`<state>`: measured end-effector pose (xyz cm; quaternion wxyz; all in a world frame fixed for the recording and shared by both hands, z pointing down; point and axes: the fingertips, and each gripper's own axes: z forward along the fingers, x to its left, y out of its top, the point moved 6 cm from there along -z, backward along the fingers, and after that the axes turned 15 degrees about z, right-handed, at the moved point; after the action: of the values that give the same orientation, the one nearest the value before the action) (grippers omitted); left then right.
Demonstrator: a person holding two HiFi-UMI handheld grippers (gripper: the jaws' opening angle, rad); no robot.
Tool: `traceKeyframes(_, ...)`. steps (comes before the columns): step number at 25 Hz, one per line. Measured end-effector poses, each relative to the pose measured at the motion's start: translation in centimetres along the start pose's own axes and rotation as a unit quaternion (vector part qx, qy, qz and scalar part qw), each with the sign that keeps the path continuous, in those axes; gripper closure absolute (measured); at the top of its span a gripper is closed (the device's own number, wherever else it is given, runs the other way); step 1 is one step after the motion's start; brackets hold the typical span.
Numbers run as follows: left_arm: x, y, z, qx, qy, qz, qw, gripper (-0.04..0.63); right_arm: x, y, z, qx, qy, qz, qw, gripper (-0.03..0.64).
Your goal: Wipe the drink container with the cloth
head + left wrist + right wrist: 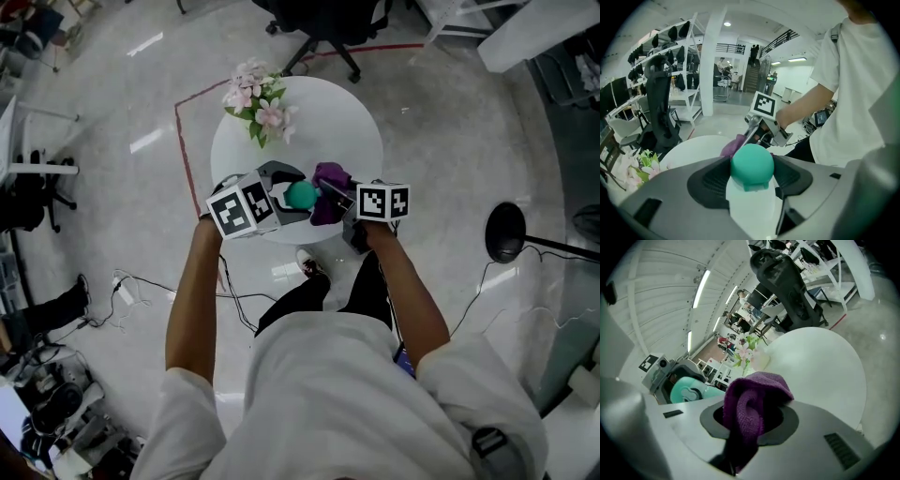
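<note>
The drink container (751, 187) is a pale bottle with a round teal cap (302, 195). My left gripper (289, 199) is shut on the drink container, its dark pads (708, 180) pressing the body from both sides just below the cap. The purple cloth (752, 404) is bunched up between the jaws of my right gripper (328, 199), which is shut on it. In the head view the cloth (330, 178) hangs just right of the cap, above the near edge of the round white table (337, 122). In the right gripper view the teal cap (689, 389) shows to the left of the cloth.
A bunch of pink and white flowers (259, 103) stands at the table's far left. A black office chair (323, 23) is behind the table. Red tape (184, 155) marks the floor around it. Cables (178, 291) and a black round stand base (506, 231) lie on the floor.
</note>
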<state>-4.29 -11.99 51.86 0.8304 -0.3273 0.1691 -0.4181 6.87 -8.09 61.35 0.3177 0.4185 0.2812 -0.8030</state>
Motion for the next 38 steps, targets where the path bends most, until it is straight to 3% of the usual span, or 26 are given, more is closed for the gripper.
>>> traceKeyframes(11,0.1,-0.1,0.1,-0.002,0.007,-0.012,0.9999,0.302,-7.4,-2.4,3.7,0.039,-0.090,0.012,0.995,0.514)
traceKeyframes(17,0.0,-0.2,0.2,0.002,0.020,-0.029,0.9994,0.299,-8.5,-2.4,4.2,0.061,-0.087,0.034,0.994,0.512)
traceKeyframes(22,-0.1,-0.4,0.2,-0.017,0.080,-0.089,0.9926,0.249,-6.6,-1.4,1.6,0.084,-0.064,0.008,0.994,0.511)
traceKeyframes(27,-1.1,-1.1,-0.9,-0.024,0.157,-0.160,0.9743,0.244,-3.2,1.3,-1.6,0.097,-0.023,-0.027,0.995,0.511)
traceKeyframes(29,-2.0,-1.2,-1.8,-0.026,0.212,-0.213,0.9534,0.238,-1.6,2.6,-2.7,0.099,-0.003,-0.045,0.994,0.511)
traceKeyframes(30,-2.5,-1.1,-2.2,-0.036,0.249,-0.251,0.9349,0.238,-0.9,3.4,-3.3,0.098,0.006,-0.055,0.994,0.511)
traceKeyframes(31,-3.1,-0.8,-2.4,-0.052,0.288,-0.292,0.9103,0.238,-0.2,4.1,-3.9,0.097,0.013,-0.065,0.993,0.511)
traceKeyframes(32,-3.6,-0.5,-2.3,-0.072,0.328,-0.335,0.8802,0.238,0.4,4.9,-4.4,0.097,0.018,-0.074,0.992,0.511)
traceKeyframes(35,-4.8,0.3,-1.1,-0.119,0.424,-0.449,0.7776,0.238,2.0,7.0,-5.3,0.098,0.031,-0.097,0.990,0.511)
traceKeyframes(37,-5.2,0.6,-0.3,-0.122,0.469,-0.495,0.7208,0.238,2.8,7.8,-5.8,0.102,0.037,-0.108,0.988,0.511)
traceKeyframes(38,-5.3,1.0,0.1,-0.122,0.488,-0.509,0.6983,0.238,3.3,8.1,-6.0,0.106,0.041,-0.113,0.987,0.511)
